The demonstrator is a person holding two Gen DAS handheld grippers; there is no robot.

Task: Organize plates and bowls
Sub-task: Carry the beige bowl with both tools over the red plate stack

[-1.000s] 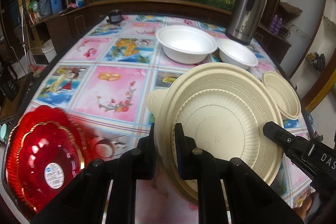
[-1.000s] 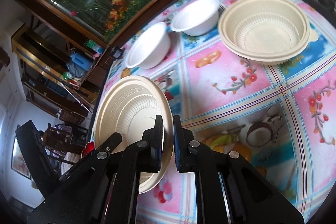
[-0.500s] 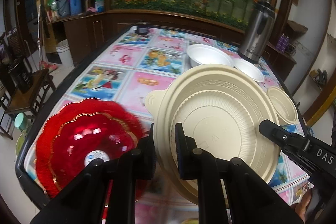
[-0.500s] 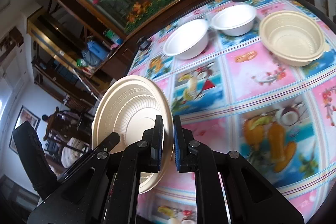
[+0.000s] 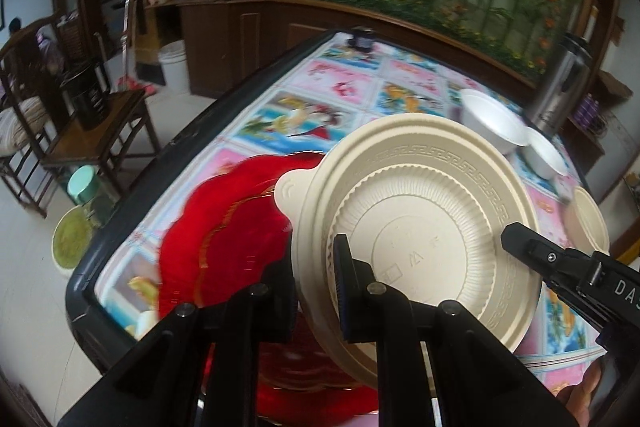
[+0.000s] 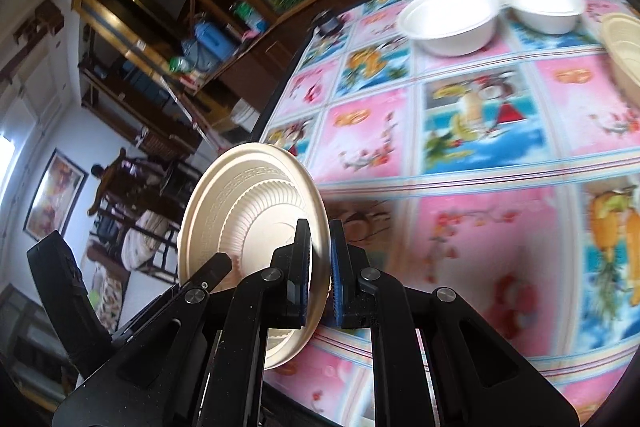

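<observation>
A ribbed cream bowl (image 5: 420, 227) with a small tab handle hangs tilted above the table, its underside facing the left wrist camera. My left gripper (image 5: 316, 267) is shut on its near rim. My right gripper (image 6: 319, 259) is shut on the opposite rim of the same cream bowl (image 6: 248, 223); one of its fingers (image 5: 532, 251) shows at the bowl's right edge in the left wrist view. A red scalloped plate (image 5: 224, 239) with gold trim lies on the table's near left corner, partly hidden behind the held bowl.
Two white bowls (image 5: 492, 125) (image 5: 546, 155) and a steel thermos (image 5: 560, 83) stand at the far right of the patterned tablecloth (image 6: 480, 131). A second cream bowl (image 5: 588, 223) sits at the right edge. Wooden chairs (image 5: 92, 143) stand past the table's left edge (image 5: 132, 195).
Both grippers have carried the cream bowl leftward across the table, still shut on it. The red plate, earlier at the far left, now lies directly behind the bowl.
</observation>
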